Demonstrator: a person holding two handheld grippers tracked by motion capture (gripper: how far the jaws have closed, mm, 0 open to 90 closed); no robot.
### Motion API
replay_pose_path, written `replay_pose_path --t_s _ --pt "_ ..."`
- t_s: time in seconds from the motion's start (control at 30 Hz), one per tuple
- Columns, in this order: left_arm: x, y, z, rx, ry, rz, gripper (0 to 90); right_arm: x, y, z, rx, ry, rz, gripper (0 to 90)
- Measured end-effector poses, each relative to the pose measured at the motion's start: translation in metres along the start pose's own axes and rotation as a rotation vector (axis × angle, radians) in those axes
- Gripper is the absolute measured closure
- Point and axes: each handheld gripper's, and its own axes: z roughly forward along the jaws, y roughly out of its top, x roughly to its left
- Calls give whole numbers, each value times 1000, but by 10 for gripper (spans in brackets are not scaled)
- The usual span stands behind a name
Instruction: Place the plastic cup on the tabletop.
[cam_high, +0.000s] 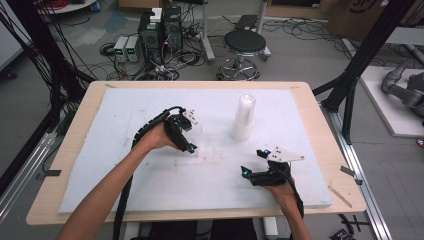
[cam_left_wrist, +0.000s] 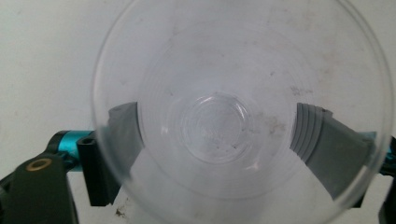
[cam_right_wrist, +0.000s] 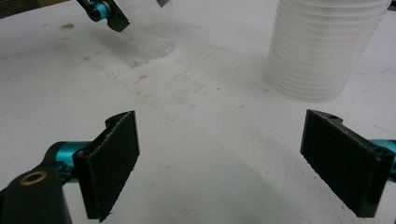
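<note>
- Left gripper (cam_high: 192, 134) is sitting over the white board (cam_high: 150, 180), left of centre, pointing down at a single clear cup (cam_left_wrist: 240, 107).
- Left gripper view is looking straight down into that cup: round base in the middle, rim wide around it, the two jaws showing through the wall on either side.
- Jaws are standing apart around the cup; they seem to be off the wall, though that is hard to judge through the plastic.
- Cup is standing upright on the board, mouth up, between the left jaws.
- In the right gripper view the cup (cam_right_wrist: 149, 32) is showing at top left, base on the board, with a left jaw tip beside it.
- Stack of cups (cam_high: 244, 118) is standing mouth down right of the left gripper, well apart from it, nearer the far edge.
- In the right gripper view the stack (cam_right_wrist: 322, 46) is showing at upper right, ribbed rims piled up.
- Right gripper (cam_high: 257, 162) is resting low at the near right of the board, held by the right hand (cam_high: 280, 192).
- Right jaws are standing wide apart with bare board between them.
- Board is lying on a wooden table (cam_high: 80, 125).
</note>
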Motion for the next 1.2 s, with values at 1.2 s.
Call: replay_pose_path --t_s 1.2 --pt "-90 -168 -52 -590 305 -358 152 0 -3 -7 -68 -38 34 117"
